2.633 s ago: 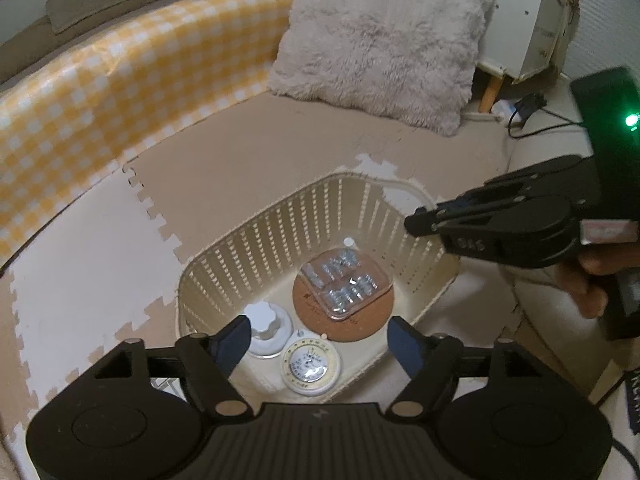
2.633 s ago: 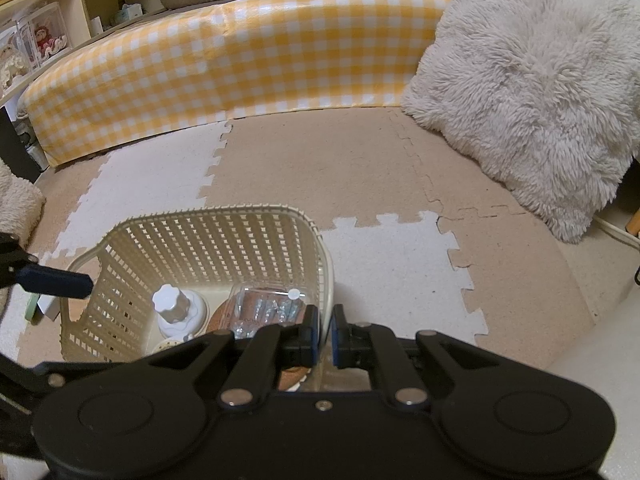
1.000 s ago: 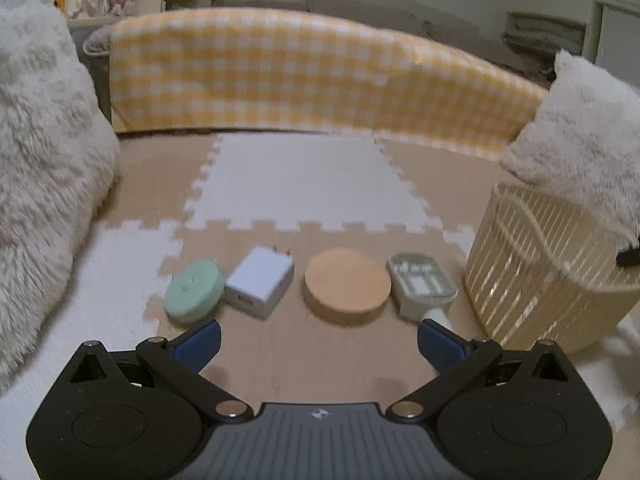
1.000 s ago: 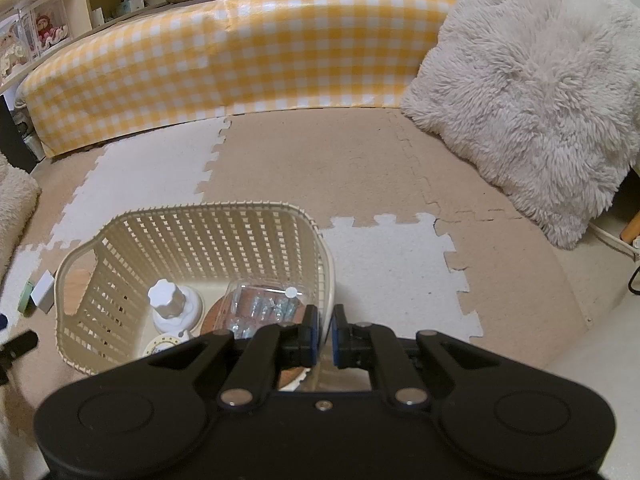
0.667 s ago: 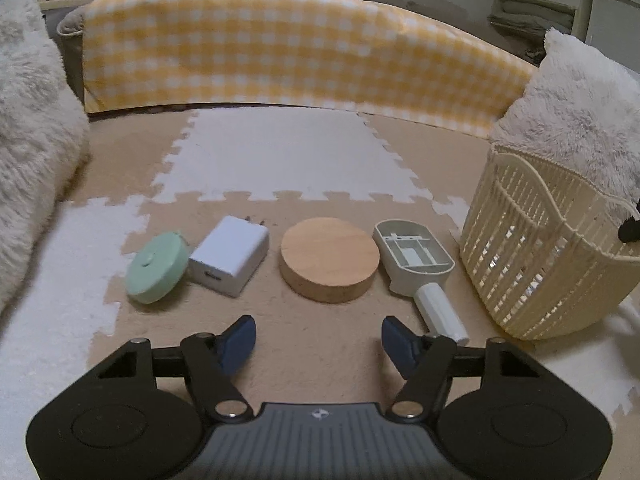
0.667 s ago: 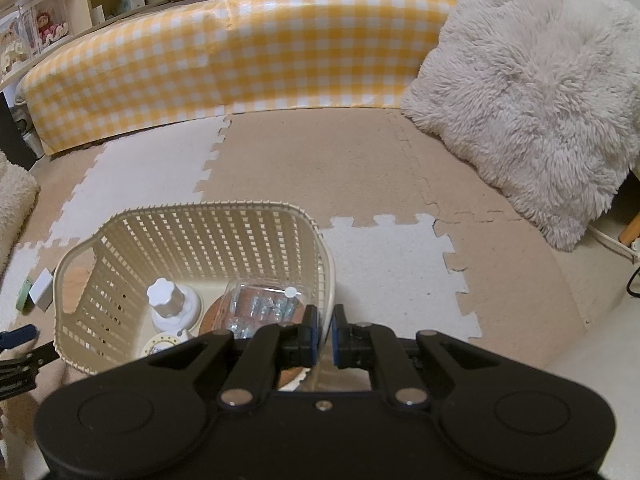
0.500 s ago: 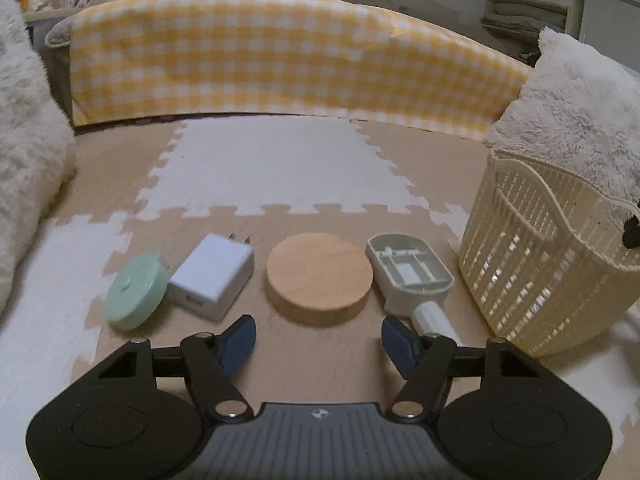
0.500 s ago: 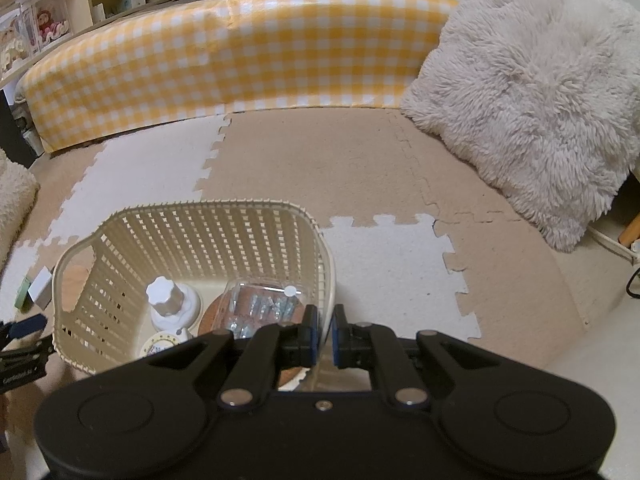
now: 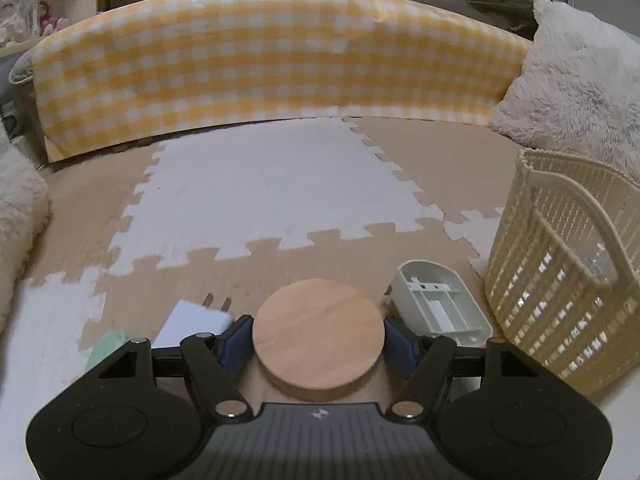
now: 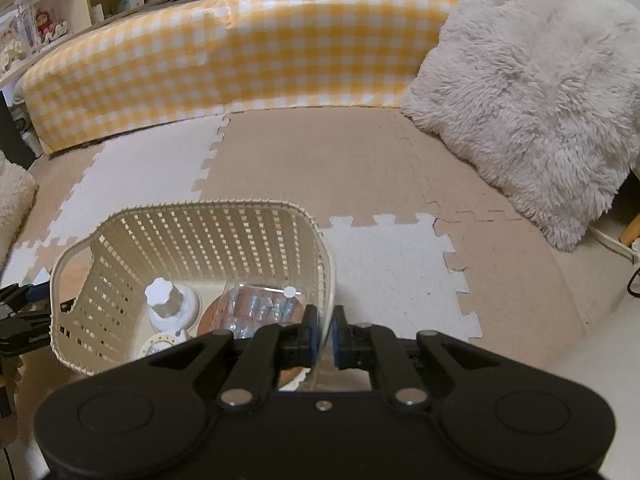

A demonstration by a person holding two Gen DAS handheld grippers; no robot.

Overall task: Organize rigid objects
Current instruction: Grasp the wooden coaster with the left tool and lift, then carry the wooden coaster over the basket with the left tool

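Observation:
A round wooden disc point(image 9: 318, 328) lies flat on the foam mat, and my left gripper point(image 9: 316, 340) straddles it with a blue pad against each side. Left of it lie a white charger point(image 9: 188, 320) and a mint-green round case point(image 9: 106, 346). A white plastic housing point(image 9: 436, 308) lies to its right, before the cream slatted basket point(image 9: 560, 312). My right gripper point(image 10: 322, 334) is shut on the near right rim of the basket point(image 10: 192, 216). Inside are a white knobbed jar point(image 10: 164, 300), a clear blister pack point(image 10: 260, 304) and a small dial point(image 10: 160, 346).
A yellow checked bolster point(image 9: 280, 60) borders the far side of the mat. A fluffy white pillow point(image 10: 528, 92) lies to the right and another fluffy cushion point(image 9: 16, 224) to the left. Shelves point(image 10: 48, 20) with small items stand behind the bolster.
My left gripper swung from over the basket to the row of objects, narrowed its jaws, then slid forward and down until the wooden disc sat between the pads. The right gripper stayed on the basket rim.

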